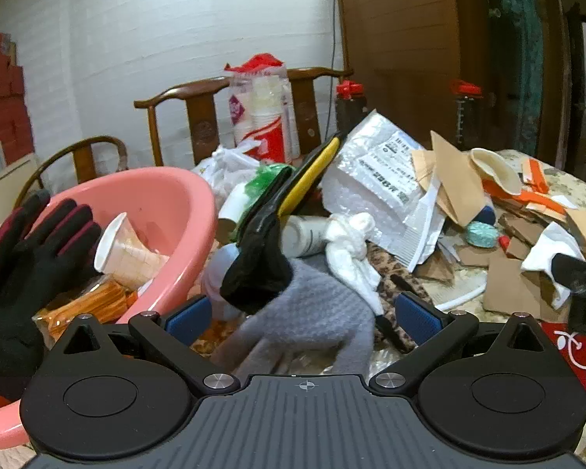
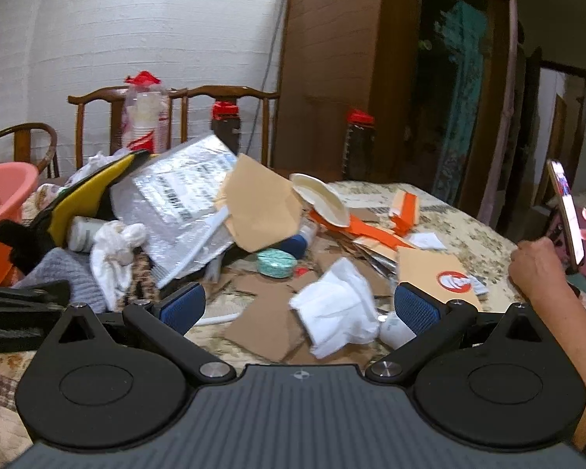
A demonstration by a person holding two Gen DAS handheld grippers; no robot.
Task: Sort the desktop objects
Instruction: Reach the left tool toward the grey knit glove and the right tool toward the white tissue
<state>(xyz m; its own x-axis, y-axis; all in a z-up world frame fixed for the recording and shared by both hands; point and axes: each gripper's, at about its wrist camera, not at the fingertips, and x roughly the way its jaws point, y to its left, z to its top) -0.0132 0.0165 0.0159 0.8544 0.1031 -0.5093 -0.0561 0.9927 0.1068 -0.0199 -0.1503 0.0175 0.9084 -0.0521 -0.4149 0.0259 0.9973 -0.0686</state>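
We've barely started: pink basin [image 1: 183,199] has some stuff, table's buried, both left gripper [image 1: 304,314] and right gripper [image 2: 299,306] spread, empty.

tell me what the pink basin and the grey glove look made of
Pink basin: likely plastic, smooth with a soft sheen and a moulded, rounded rim. Grey glove: seems knitted fabric, maybe wool or acrylic; matte, with a ribbed stitch texture and limp folds.

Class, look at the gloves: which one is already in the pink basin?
The black-and-maroon glove; the grey glove lies on the table outside the pink basin.
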